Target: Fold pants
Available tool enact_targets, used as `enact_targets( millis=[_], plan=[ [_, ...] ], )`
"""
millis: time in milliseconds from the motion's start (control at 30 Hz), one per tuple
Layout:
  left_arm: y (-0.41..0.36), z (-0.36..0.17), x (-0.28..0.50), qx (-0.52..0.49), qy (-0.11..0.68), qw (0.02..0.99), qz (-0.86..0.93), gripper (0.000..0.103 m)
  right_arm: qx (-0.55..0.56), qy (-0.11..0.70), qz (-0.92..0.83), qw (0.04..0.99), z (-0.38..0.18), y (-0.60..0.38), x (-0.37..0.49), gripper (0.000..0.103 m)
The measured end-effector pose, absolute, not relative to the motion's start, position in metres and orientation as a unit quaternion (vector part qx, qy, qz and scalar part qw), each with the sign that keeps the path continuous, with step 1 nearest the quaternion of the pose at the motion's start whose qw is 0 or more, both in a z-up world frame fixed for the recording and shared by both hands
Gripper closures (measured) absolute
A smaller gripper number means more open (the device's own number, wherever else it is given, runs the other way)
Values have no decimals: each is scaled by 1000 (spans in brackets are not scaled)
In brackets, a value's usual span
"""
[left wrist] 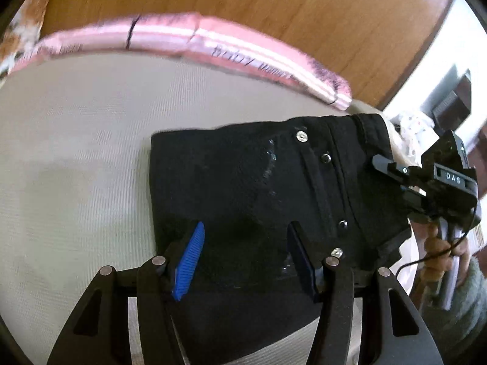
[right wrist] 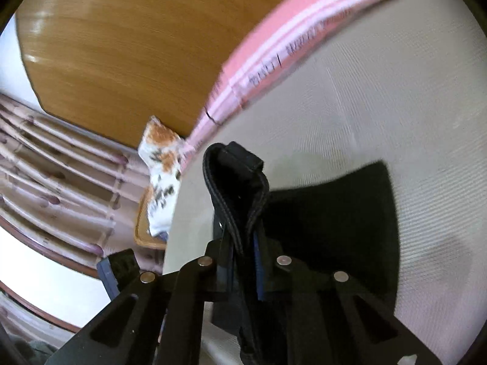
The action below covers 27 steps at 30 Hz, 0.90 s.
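Black pants point(left wrist: 258, 176) lie folded on a beige bed sheet point(left wrist: 76, 152), with rivets and a seam showing near the waist. My left gripper point(left wrist: 246, 228) hovers over their near part, its blue pads point(left wrist: 190, 258) apart and nothing pressed between them. At the right, my right gripper point(left wrist: 392, 176) bites the waist edge of the pants. In the right wrist view this gripper point(right wrist: 242, 231) is shut on the black waistband point(right wrist: 234, 176), which stands up in a fold between the fingers. The remaining part of the pants point(right wrist: 334, 213) spreads flat behind it.
A pink striped roll of bedding point(left wrist: 213, 39) runs along the far edge of the sheet, with a wooden headboard point(left wrist: 274, 0) behind. A white and orange floral cloth point(right wrist: 161, 164) and a striped curtain point(right wrist: 45, 158) lie off the bed's side. A hand point(left wrist: 456, 249) holds the right gripper's handle.
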<state>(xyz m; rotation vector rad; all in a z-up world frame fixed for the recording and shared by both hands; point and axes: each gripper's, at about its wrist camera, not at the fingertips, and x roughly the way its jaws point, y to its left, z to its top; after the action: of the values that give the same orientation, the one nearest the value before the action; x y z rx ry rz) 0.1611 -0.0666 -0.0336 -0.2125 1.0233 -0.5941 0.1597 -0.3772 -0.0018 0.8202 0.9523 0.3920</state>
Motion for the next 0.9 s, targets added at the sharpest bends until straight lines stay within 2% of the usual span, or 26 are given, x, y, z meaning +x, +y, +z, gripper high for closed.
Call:
enact_targets(
  millis=[100,233,300,367,567,800,900],
  plan=[
    [-79,-31,160,-78,479,823,-296,45,367,438,156,805,3,-391,150,92],
    [-92,-60,162,-38,524,801,-288,45,356,501,86,784,-46,-401,141,92],
    [-93,-72,160,-19,534,795,-287,46,364,501,72,782,-62,-409,137,91],
    [-94,-73,156,-1,525,799,-294,45,395,500,69,768,-67,-418,134,79],
    [-94,-71,155,-4,534,795,-289,45,364,504,64,781,-40,-411,116,72],
    [-94,-65,141,2,534,794,-291,45,367,520,77,767,-41,-403,88,72],
    [-97,-64,139,17,534,797,-282,45,357,524,68,771,-48,-393,84,79]
  ],
)
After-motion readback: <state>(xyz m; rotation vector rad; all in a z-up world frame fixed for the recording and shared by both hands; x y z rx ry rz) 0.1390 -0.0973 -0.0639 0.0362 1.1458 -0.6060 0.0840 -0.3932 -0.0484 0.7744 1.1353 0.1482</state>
